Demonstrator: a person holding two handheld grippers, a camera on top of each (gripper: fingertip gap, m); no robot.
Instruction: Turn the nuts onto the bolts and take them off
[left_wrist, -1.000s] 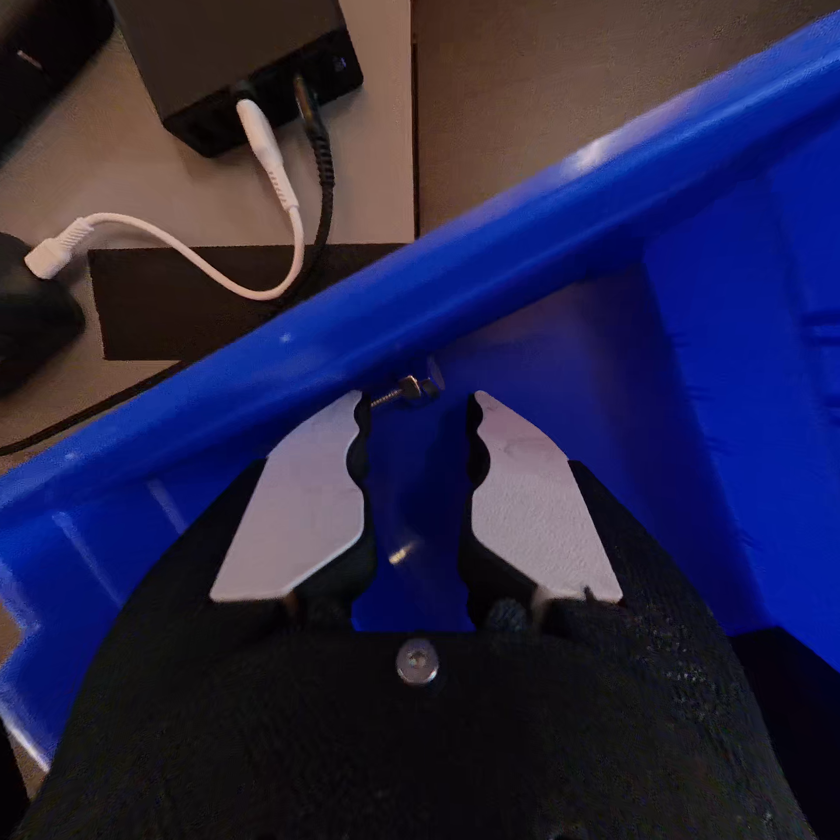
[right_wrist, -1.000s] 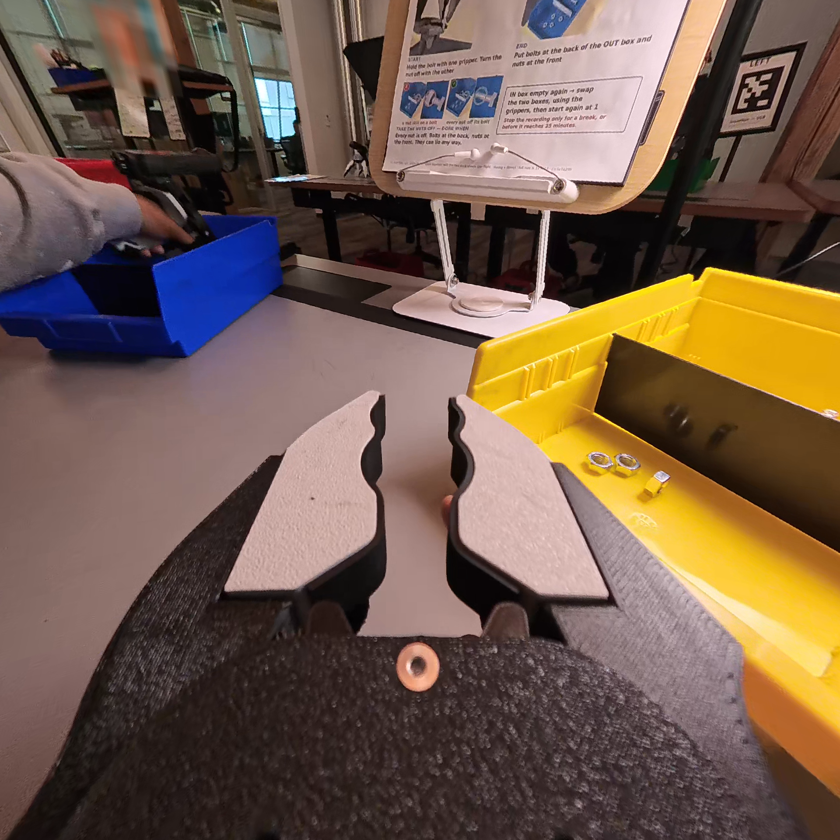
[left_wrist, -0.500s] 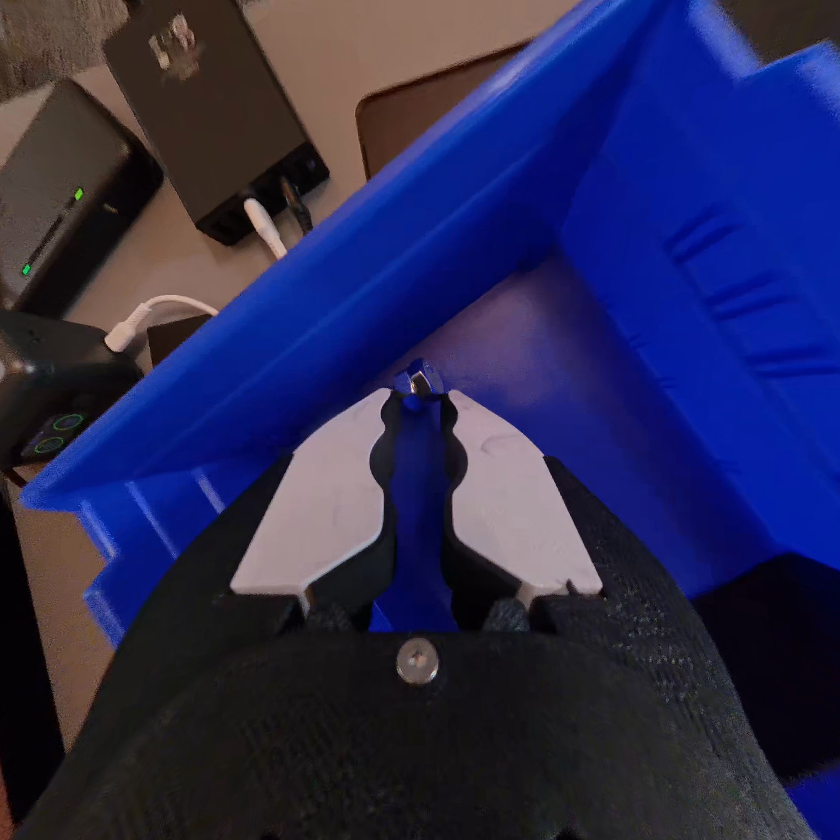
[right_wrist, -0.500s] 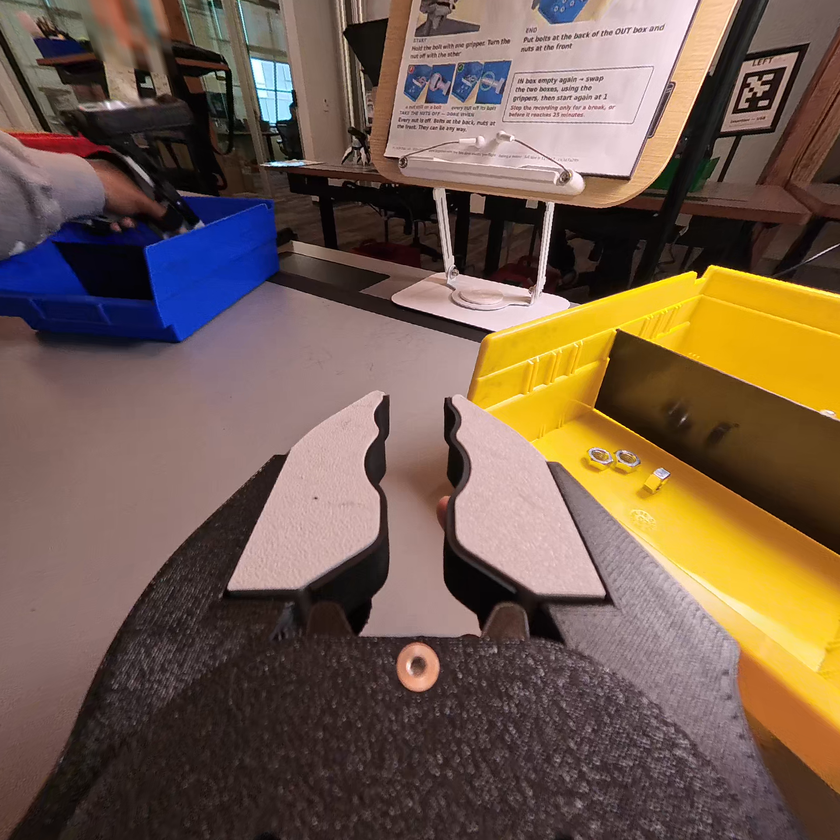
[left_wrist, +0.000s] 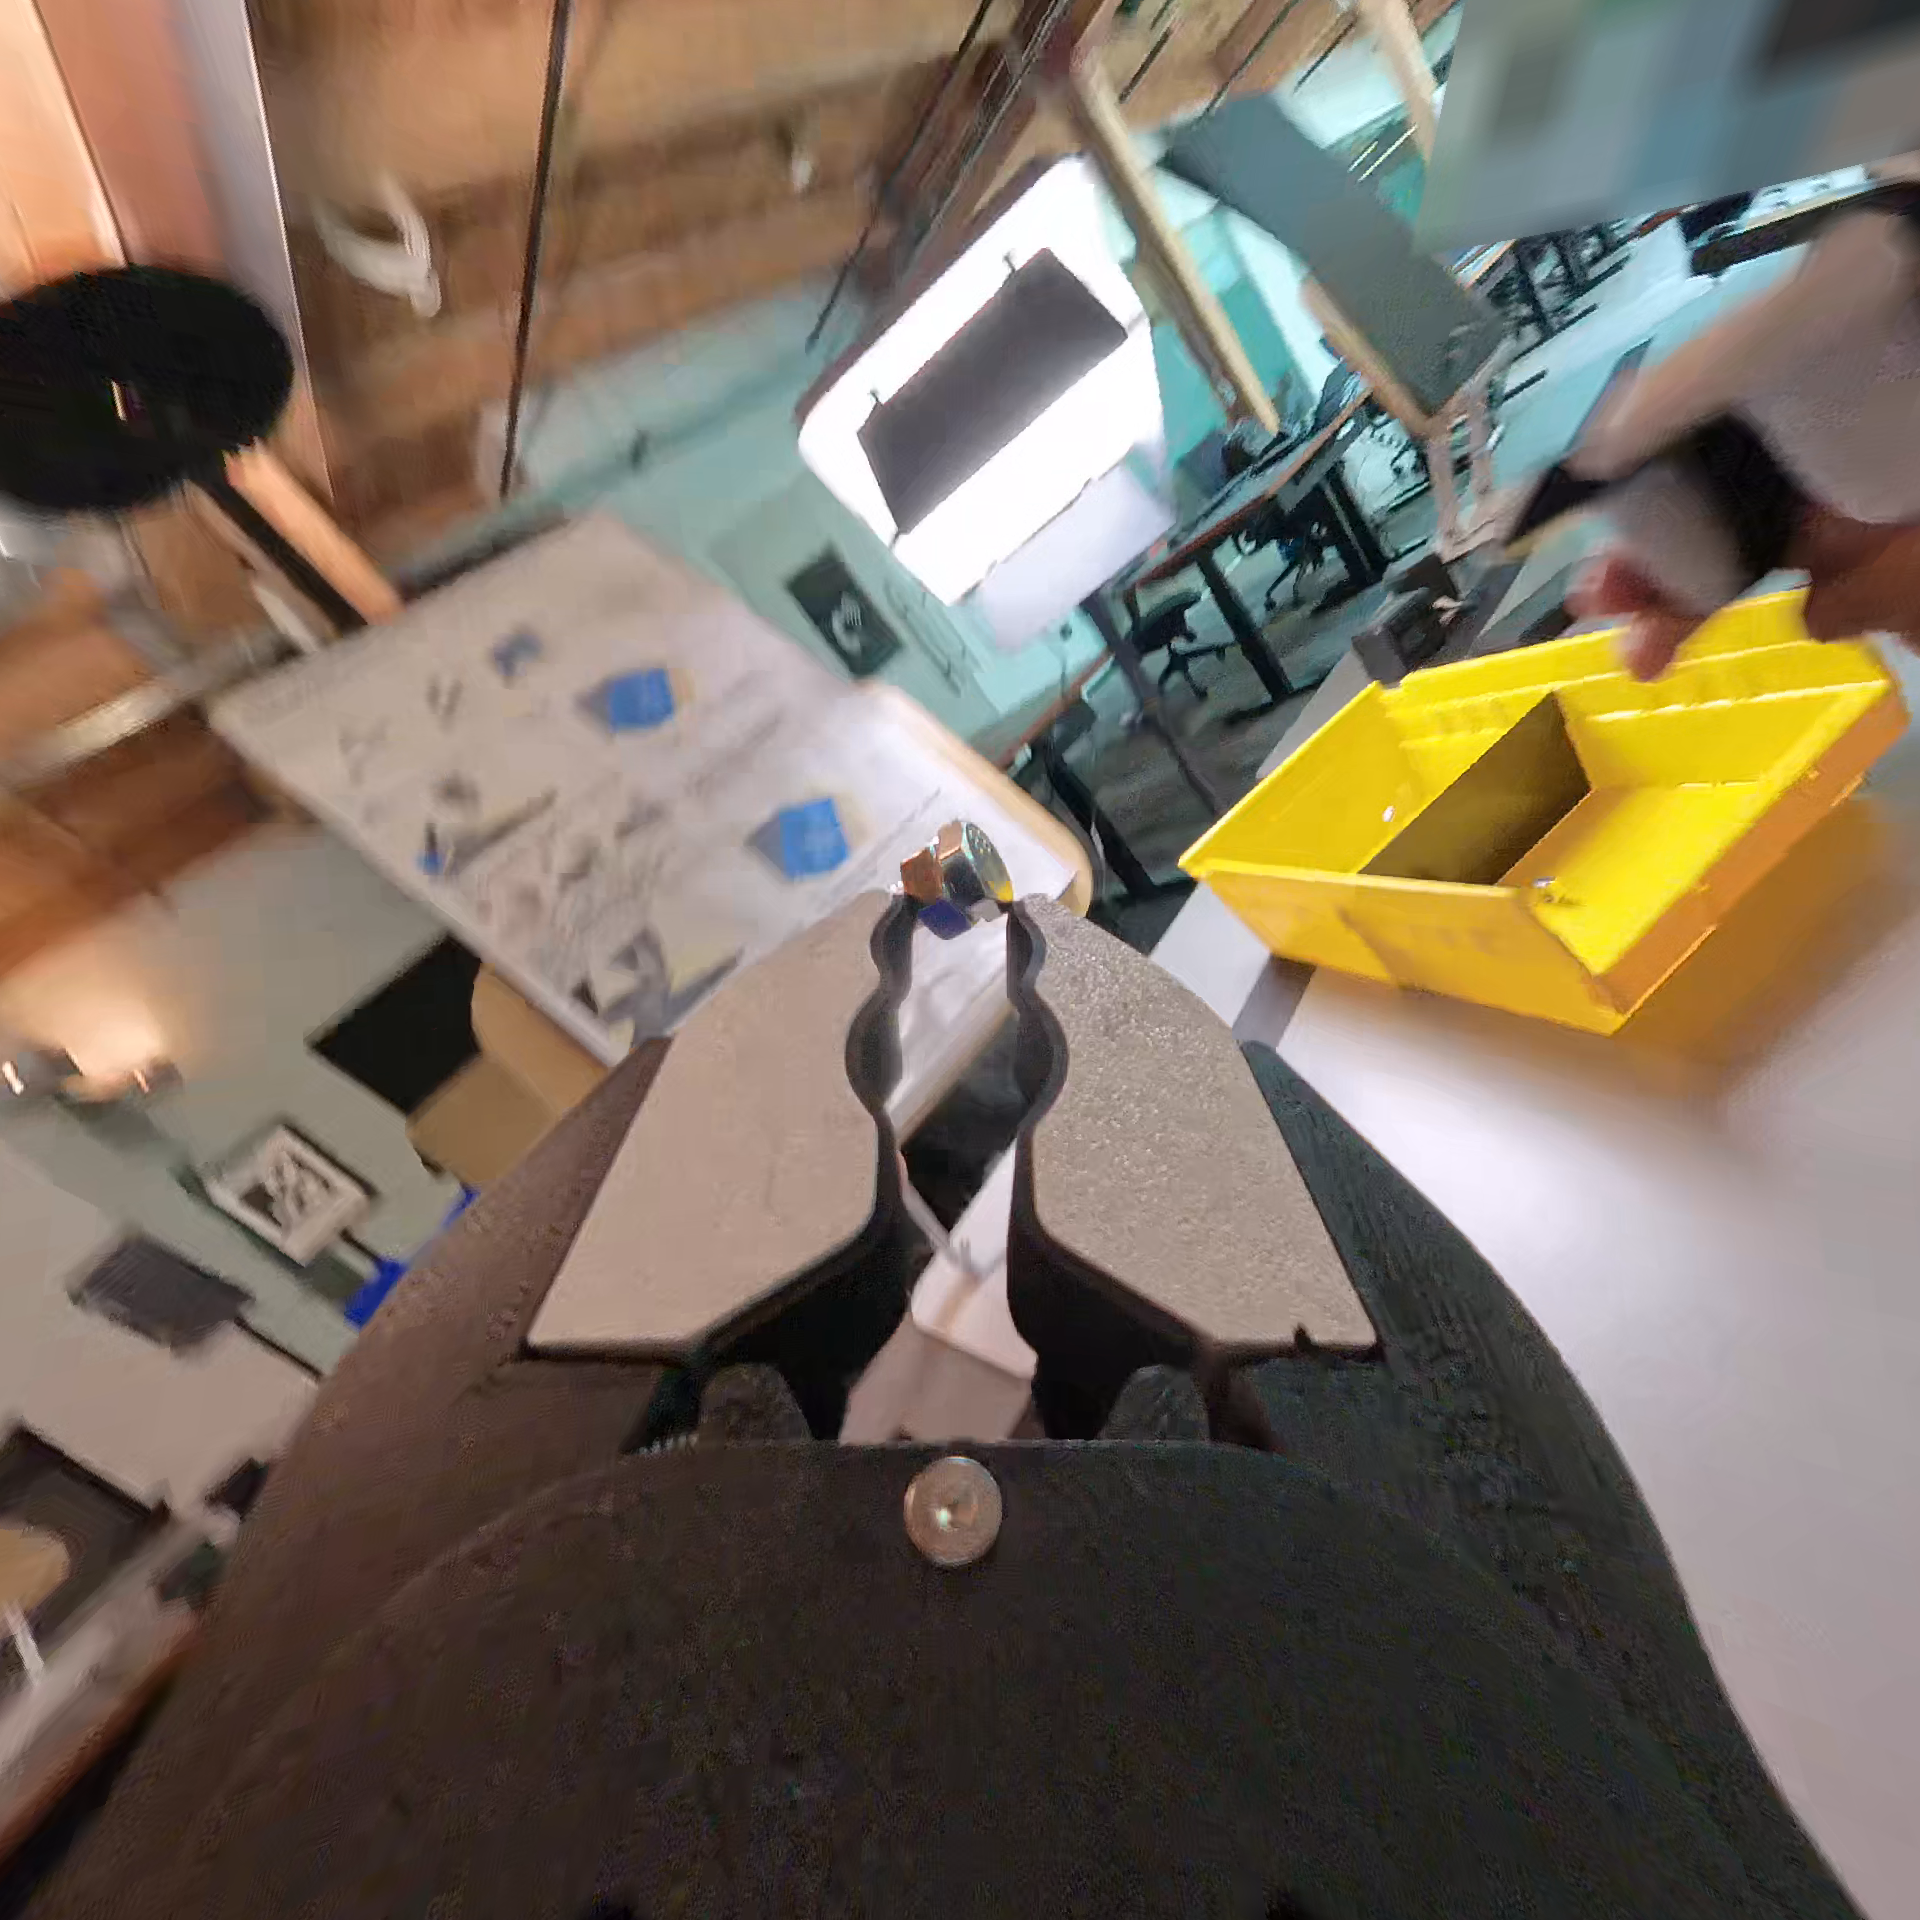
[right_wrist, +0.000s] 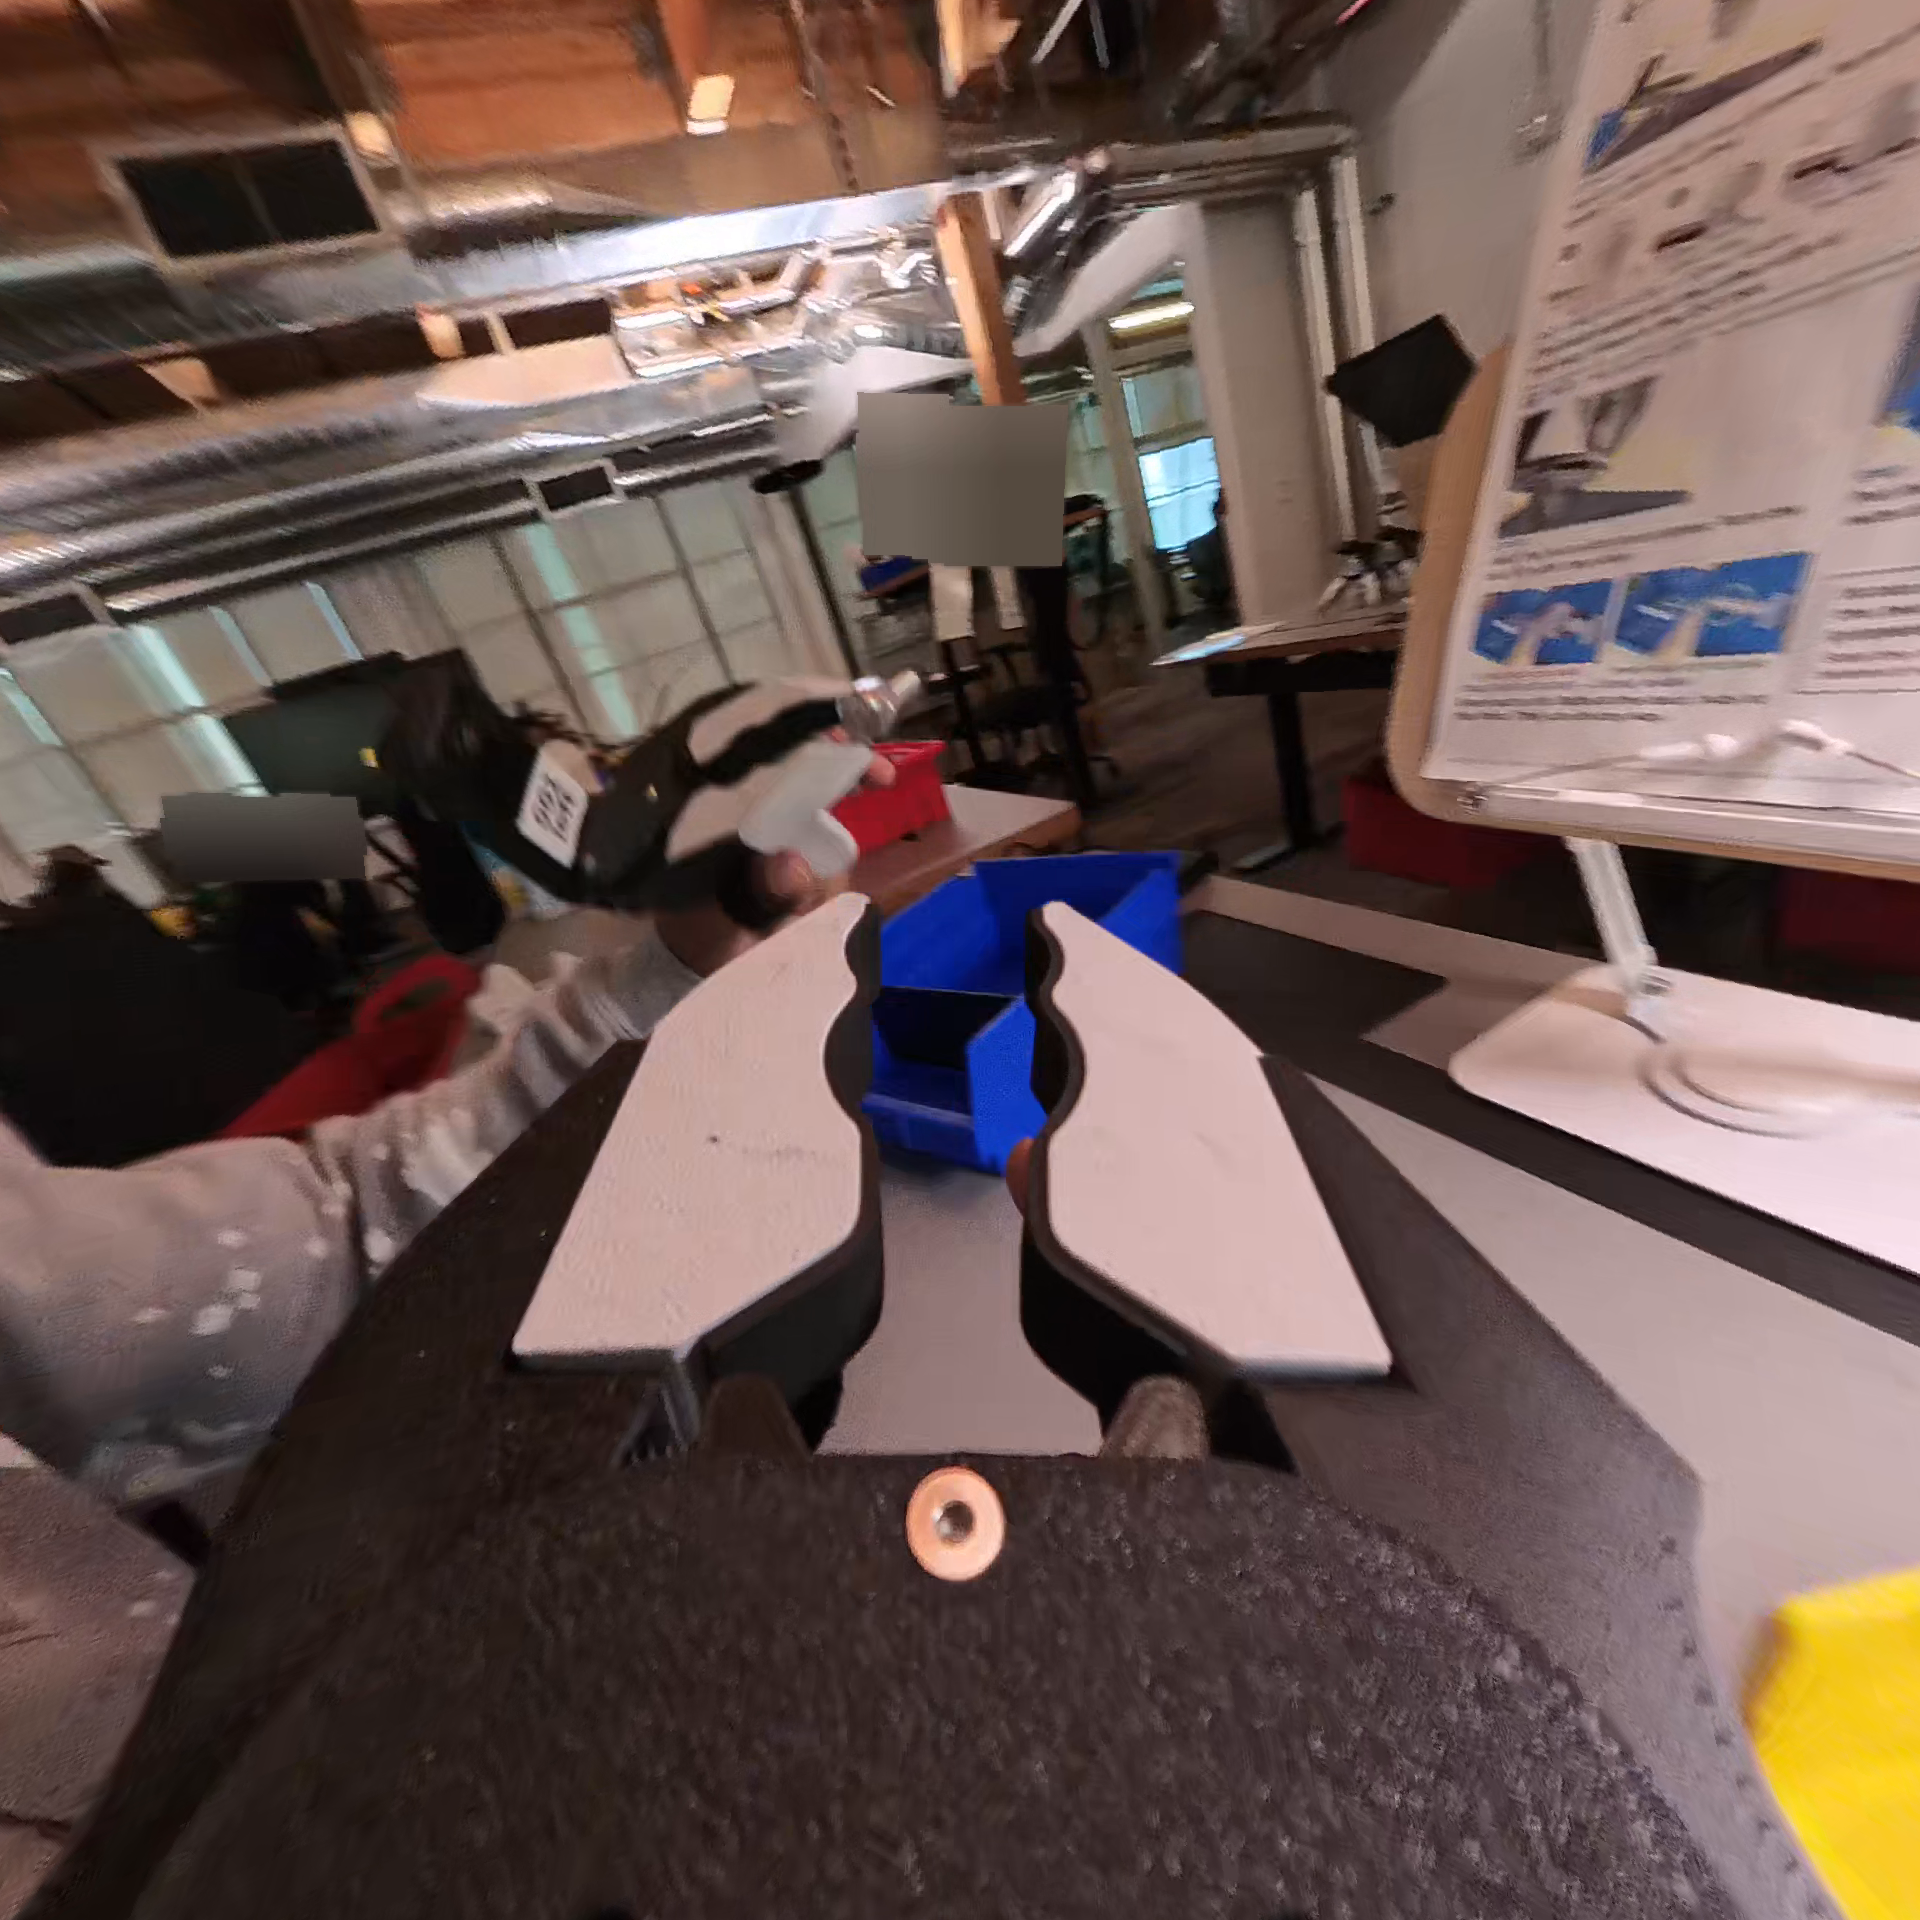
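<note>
Bolt, nut threaded on it, sits pinched at the very tips of the left claw, raised in the air with its head pointing away from the camera; most of the shank is hidden between the fingertips, and the nut shows only as a copper-tinted edge to the left of the head. Ahead and to the right of that claw, a yellow bin with a dark divider rests on the grey table, its far rim partly covered by a blurred hand holding the other tool. Behind the bolt stands a tilted instruction board, smeared by motion. Seen from the right wrist, the right claw hangs with its jaws apart and nothing between them; a fingertip peeks out beside its right finger. Through that gap lies a blue bin, largely masked by the fingers. Up and to the left of the right claw, the left claw appears again at a distance, the bolt a small silver glint at its tip. A yellow corner is cut off at the lower right edge.
</note>
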